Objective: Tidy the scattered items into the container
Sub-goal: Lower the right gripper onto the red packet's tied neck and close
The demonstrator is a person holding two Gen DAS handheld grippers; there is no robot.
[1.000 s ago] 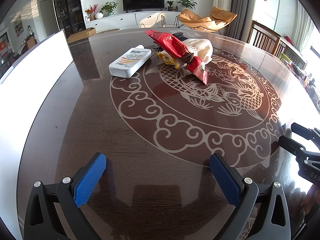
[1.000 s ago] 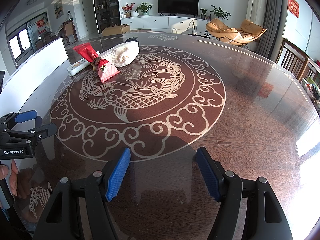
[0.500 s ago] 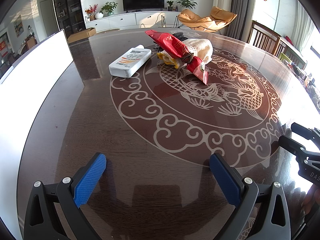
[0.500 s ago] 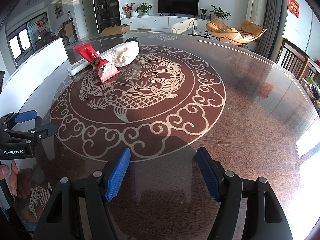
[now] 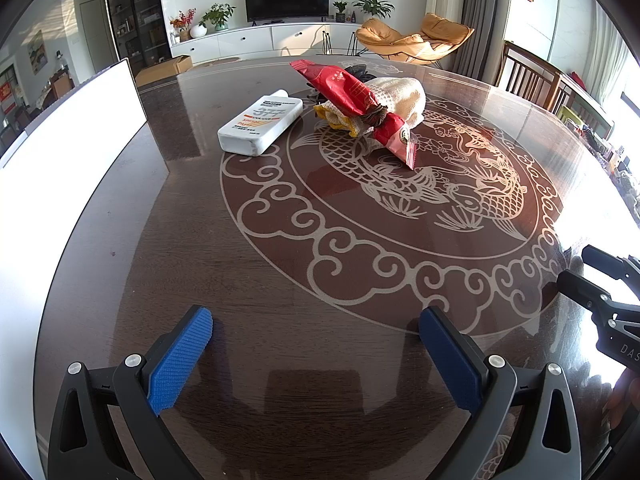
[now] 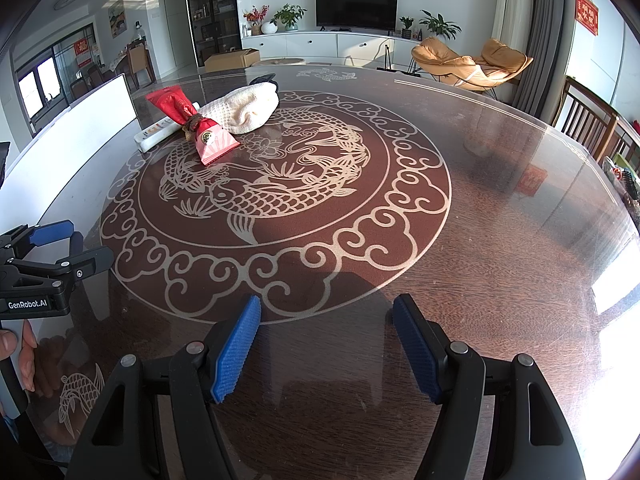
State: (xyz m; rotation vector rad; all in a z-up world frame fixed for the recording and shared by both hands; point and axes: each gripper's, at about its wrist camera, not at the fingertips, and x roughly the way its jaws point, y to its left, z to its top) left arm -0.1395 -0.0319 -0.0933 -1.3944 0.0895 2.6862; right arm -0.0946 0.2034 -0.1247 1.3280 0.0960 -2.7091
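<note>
Both the left tool (image 5: 316, 356) and the right tool (image 6: 326, 344) gape, holding nothing; at upper centre, the red packet (image 5: 352, 94) half hides a cream cloth (image 5: 404, 100) and a dark item behind it.

Bottle (image 5: 261, 121) left of packet (image 5: 352, 98) – packet atop towel (image 5: 400, 100); container (image 5: 60, 152) at table (image 5: 280, 280) left edge.

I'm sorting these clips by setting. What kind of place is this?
Most likely a home's open living and dining room: a big round dining table in front, and behind it a television over a low white cabinet and an orange lounge chair.
</note>
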